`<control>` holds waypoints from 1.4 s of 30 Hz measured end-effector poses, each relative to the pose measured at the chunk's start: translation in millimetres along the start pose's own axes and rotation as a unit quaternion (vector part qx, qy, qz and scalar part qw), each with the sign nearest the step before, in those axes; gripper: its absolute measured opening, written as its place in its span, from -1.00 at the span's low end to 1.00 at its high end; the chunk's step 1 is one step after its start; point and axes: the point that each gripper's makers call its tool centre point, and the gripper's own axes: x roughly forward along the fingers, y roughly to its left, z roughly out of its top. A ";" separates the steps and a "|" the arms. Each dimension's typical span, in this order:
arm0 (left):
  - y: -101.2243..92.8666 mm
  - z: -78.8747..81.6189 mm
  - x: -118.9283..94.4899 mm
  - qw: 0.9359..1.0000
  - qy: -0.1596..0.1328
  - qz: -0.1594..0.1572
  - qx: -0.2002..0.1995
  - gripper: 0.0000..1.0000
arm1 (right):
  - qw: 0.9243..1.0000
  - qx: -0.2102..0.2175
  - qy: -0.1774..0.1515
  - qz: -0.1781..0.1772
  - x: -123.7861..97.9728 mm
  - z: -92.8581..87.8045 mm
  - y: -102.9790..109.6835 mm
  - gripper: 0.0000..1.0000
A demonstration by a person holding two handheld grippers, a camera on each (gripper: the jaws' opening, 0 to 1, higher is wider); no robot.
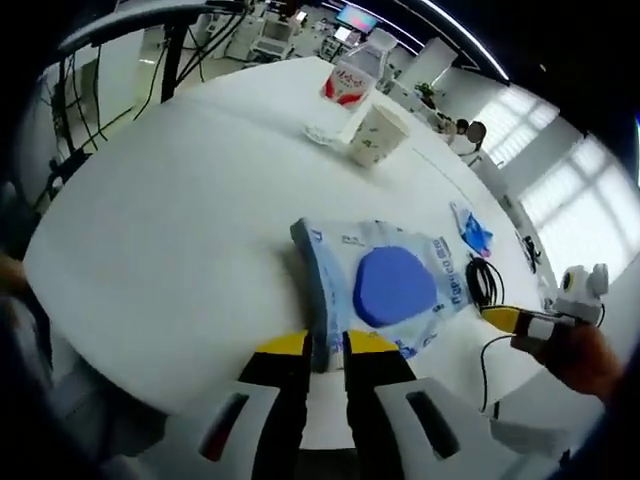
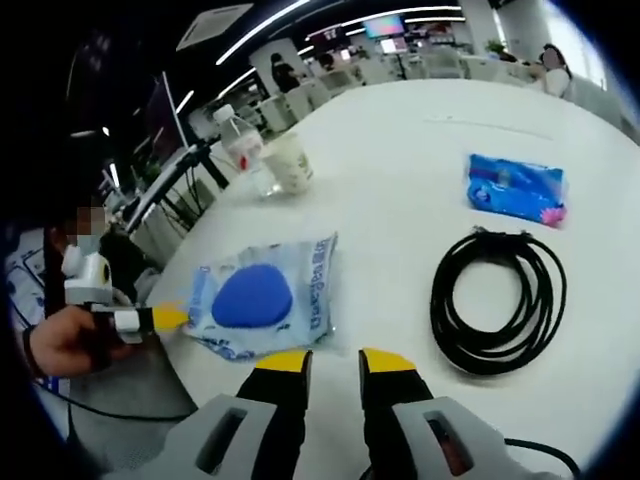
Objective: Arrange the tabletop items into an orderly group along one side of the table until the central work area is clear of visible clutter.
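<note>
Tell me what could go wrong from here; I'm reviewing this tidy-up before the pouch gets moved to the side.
The left gripper pinches only the edge of the blue-and-white pouch, so the pouch may slip or sag when lifted. The paper cup and water bottle stand close together, so sliding the pouch toward them could tip one. The coiled black cable lies loose near the right gripper and might snag.

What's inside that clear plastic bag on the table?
Through the clear plastic bag, a flat blue round pad shows. What lies beneath the pad is covered. The left gripper pinches the bag's edge.
</note>
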 end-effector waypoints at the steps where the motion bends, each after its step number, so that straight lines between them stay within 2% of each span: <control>1: -0.8 -1.1 0.0 1.000 0.001 -0.001 0.003 -0.78 | 1.000 -0.001 0.001 0.001 1.1 0.5 2.0 -0.64; 5: 0.5 -5.8 -0.2 1.000 0.009 0.001 0.016 -0.74 | 1.000 -0.006 0.007 0.003 8.5 8.8 0.1 -0.62; 10: 2.2 -11.6 -2.8 1.000 0.013 0.005 0.013 -0.76 | 1.000 -0.009 0.017 0.013 21.6 18.0 1.3 -0.59; 13: 1.0 -12.6 -3.4 1.000 0.013 0.004 0.011 -0.76 | 0.999 -0.006 0.025 0.019 26.6 13.2 3.5 -0.57; 19: -2.4 -11.2 -4.2 1.000 0.014 0.002 0.024 -0.77 | 0.999 0.004 0.025 0.024 31.3 15.3 6.8 -0.56; 29: 1.4 -10.6 4.6 1.000 0.012 0.000 0.020 -0.80 | 0.999 0.012 0.031 0.029 34.3 10.5 13.0 -0.59; 33: 0.2 -11.9 5.5 1.000 0.013 -0.001 0.018 -0.82 | 0.999 0.013 0.036 0.024 37.2 6.1 11.8 -0.66; 37: -1.2 -10.9 7.1 1.000 0.012 -0.006 0.016 -0.89 | 0.999 0.005 0.033 0.024 35.5 5.1 16.9 -0.86; 42: -5.2 -8.7 4.7 1.000 0.005 -0.015 0.007 -0.96 | 0.999 -0.002 0.024 0.029 34.2 10.0 12.7 -0.98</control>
